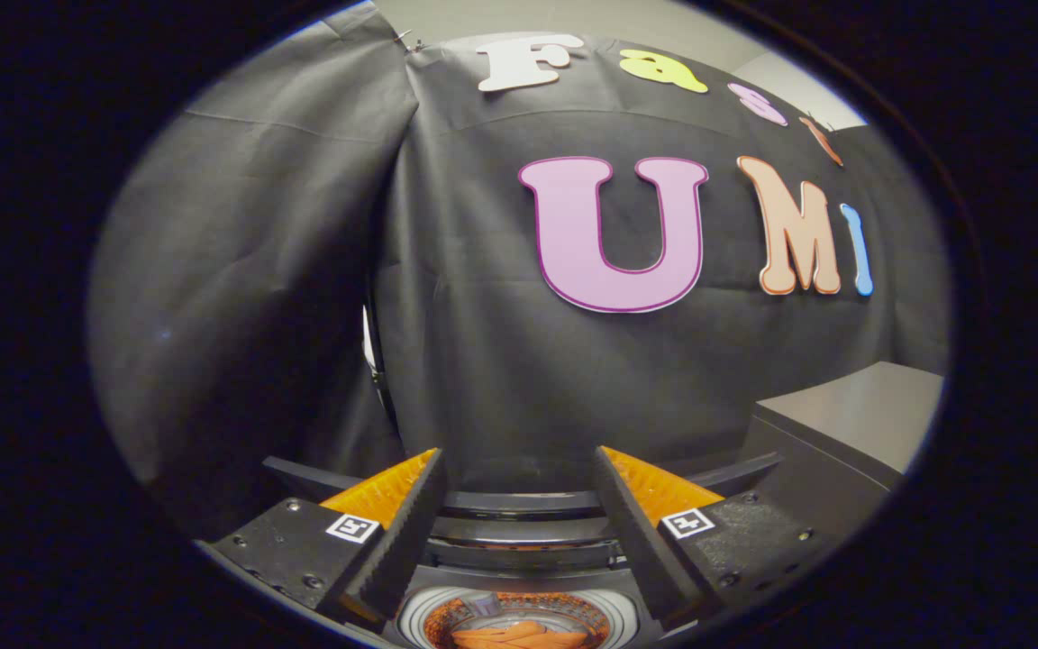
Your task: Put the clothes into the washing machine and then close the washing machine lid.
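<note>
My gripper (519, 469) hangs open above the washing machine, its two fingers spread wide with nothing between them. Below and between the fingers I see the round drum opening (519, 624) of the washing machine. An orange piece of clothing (519, 635) lies inside the drum. The raised lid (519, 505) stands at the back of the opening, just beyond the fingertips, with its dark edge running across between the fingers.
A grey cabinet or table top (852, 410) stands to the right of the machine. The black cloth wall (303, 270) of the booth hangs close behind the machine.
</note>
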Motion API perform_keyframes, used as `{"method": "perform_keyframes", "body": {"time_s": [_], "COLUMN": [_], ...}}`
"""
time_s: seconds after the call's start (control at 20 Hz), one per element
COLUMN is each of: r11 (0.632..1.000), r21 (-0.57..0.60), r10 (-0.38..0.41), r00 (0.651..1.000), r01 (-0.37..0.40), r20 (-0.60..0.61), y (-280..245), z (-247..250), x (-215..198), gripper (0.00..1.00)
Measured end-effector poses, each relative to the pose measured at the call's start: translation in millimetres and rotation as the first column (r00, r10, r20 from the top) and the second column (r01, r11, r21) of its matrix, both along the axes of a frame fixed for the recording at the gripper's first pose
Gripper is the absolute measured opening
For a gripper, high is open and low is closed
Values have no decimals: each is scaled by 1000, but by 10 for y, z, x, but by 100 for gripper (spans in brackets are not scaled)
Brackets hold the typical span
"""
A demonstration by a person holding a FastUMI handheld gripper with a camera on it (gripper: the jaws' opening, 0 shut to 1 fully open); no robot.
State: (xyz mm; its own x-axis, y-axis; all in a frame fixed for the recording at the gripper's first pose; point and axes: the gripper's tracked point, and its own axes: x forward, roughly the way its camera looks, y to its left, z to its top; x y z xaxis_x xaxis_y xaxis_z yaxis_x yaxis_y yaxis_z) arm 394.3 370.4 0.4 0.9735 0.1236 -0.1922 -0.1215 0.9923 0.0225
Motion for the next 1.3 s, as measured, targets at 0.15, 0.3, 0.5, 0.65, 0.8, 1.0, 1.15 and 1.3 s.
{"method": "perform_keyframes", "body": {"time_s": [0.15,0.3,0.5,0.65,0.8,1.0,1.15,1.3], "r11": [1000,1000,1000,1000,1000,1000,1000,1000], "r21": [0,-2,-6,-5,-4,1,-1,21], "r10": [-5,-3,-9,-4,0,10,3,10], "r00": [1000,1000,1000,1000,1000,1000,998,983], "r01": [5,3,9,4,0,-10,-3,-7], "r20": [12,16,-7,-3,-7,-12,-62,-185], "y": [-9,-9,-15,-23,-27,-33,-57,-32], "z": [-1,-14,-36,-40,-73,-129,-300,-684], "x": [-54,-101,-171,-214,-305,-414,-505,-698], "gripper": [98,98,98,98,98,98,98,98]}}
